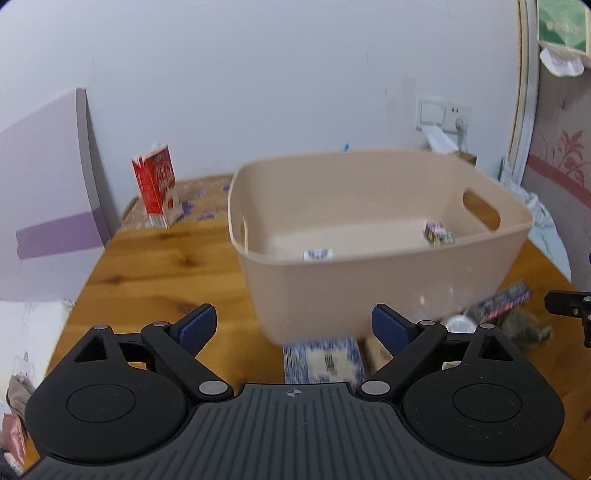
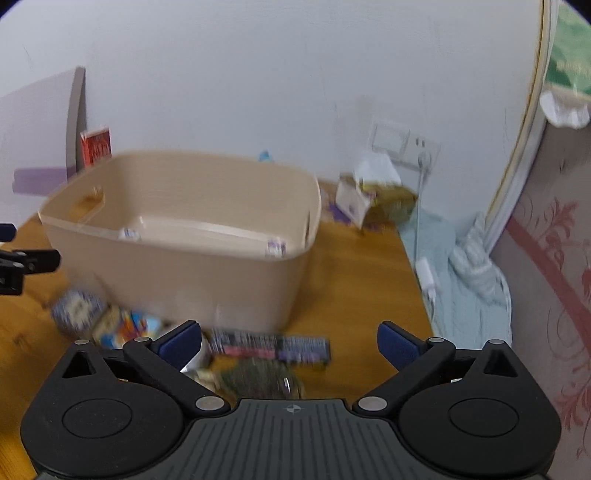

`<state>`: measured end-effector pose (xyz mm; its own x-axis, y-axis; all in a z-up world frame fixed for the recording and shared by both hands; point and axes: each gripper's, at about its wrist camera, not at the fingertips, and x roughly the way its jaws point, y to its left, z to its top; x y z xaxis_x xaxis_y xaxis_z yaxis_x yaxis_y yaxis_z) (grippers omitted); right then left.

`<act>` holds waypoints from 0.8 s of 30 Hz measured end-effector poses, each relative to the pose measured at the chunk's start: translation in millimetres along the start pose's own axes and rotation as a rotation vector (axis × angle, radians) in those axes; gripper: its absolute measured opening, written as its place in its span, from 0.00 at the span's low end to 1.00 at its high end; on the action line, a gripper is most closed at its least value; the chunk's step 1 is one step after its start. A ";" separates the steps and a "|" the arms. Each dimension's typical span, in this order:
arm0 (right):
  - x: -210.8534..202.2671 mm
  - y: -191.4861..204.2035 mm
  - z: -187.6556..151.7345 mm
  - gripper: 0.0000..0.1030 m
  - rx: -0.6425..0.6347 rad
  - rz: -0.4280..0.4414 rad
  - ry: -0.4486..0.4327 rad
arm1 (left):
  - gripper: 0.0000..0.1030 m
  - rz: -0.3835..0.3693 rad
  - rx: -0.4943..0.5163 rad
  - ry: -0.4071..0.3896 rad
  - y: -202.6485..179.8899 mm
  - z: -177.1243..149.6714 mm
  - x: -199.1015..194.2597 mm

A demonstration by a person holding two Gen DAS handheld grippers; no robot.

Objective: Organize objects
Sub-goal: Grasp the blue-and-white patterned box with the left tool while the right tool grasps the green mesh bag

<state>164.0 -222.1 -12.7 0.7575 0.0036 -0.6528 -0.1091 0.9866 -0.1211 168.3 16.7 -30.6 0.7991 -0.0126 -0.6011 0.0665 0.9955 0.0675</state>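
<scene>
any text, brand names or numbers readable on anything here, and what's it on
Nothing can be read; the frames are motion-blurred.
Red carton: white lettering, too blurred.
Blue-white packet in front of the beige bin: dark print, illegible.
Dark flat pack: rows of print, smeared.
Small items in the bin: too small.
Green box, top right: faint text, unreadable.

Wooden table [image 1: 155, 266] under beige bin [image 1: 369, 295]

Home bedroom: wooden table [image 1: 155, 266], wallpaper [image 2: 554, 266], bedding [image 2: 469, 269].
</scene>
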 end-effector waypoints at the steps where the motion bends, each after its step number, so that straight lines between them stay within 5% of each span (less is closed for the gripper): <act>1: 3.3 -1.5 -5.0 1.00 0.004 0.002 0.014 | 0.90 -0.001 -0.003 0.014 -0.4 -4.5 3.9; 11: 40.8 -6.9 -43.1 1.00 -0.010 0.000 0.094 | 0.90 0.003 -0.024 0.123 -1.5 -33.7 37.8; 24: 72.6 0.2 -50.3 0.93 -0.009 0.041 0.120 | 0.90 -0.026 -0.061 0.199 -5.9 -33.4 70.0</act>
<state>186.5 -229.9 -97.7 0.6699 0.0234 -0.7421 -0.1439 0.9846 -0.0989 203.9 13.0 -99.7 0.6633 -0.0251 -0.7479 0.0444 0.9990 0.0058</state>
